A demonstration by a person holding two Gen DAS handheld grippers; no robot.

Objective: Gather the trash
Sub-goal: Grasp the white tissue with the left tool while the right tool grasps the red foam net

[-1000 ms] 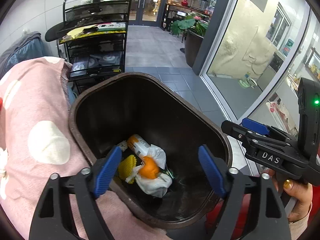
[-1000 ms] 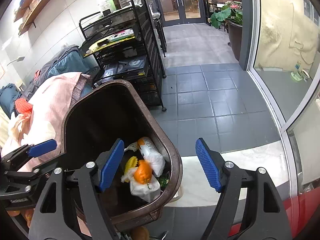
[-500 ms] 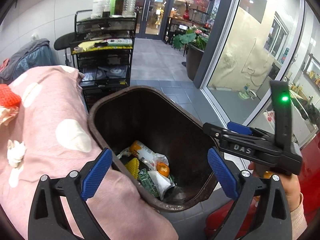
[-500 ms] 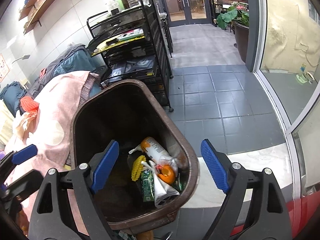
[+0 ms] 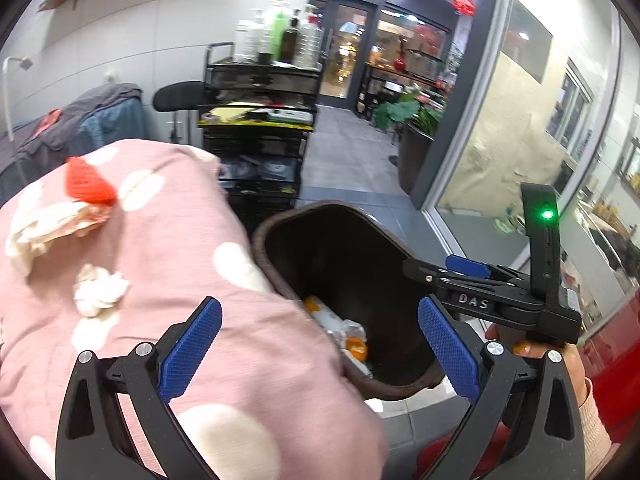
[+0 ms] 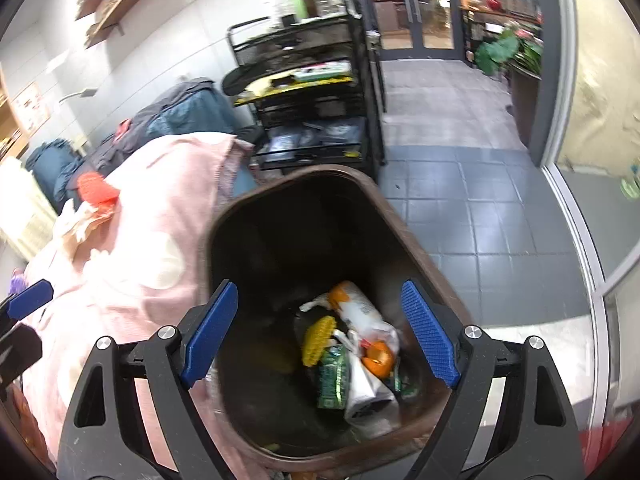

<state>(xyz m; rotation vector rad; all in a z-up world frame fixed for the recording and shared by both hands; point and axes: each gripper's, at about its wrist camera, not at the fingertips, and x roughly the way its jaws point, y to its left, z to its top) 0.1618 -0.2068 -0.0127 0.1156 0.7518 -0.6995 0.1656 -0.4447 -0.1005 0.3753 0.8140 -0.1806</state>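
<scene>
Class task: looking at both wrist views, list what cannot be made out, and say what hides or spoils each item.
- Floor of the dark brown plastic bin: left wrist view, the pink spotted blanket covers its near side.
- Wording on the green wrapper: right wrist view, blurred.
- Left hand-held gripper: right wrist view, cut off by the left edge.
</scene>
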